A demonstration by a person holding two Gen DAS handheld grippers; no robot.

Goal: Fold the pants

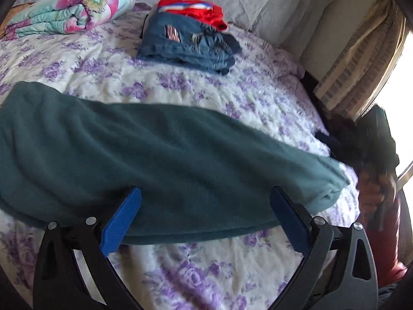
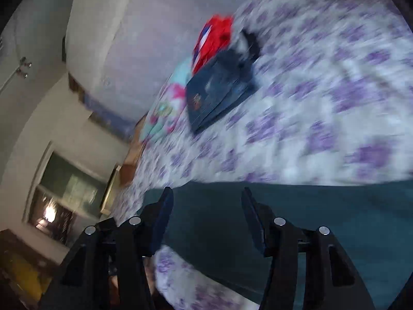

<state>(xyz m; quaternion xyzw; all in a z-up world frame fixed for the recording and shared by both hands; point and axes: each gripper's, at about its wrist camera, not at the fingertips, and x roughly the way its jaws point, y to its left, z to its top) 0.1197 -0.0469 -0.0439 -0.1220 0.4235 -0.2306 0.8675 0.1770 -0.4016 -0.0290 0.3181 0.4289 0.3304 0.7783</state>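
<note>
While spread wide, left gripper (image 1: 206, 199) over teal fleece pants (image 1: 155, 160); right gripper (image 2: 206, 196) parted too, empty; folded jeans (image 1: 188, 44) at twelve o'clock.

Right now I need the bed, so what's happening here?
A person with tongs in each hand is folding teal fleece pants on the floral bedspread. Both left tongs and right tongs are open over the pants, gripping nothing. Folded jeans and a red garment lie beyond.
</note>
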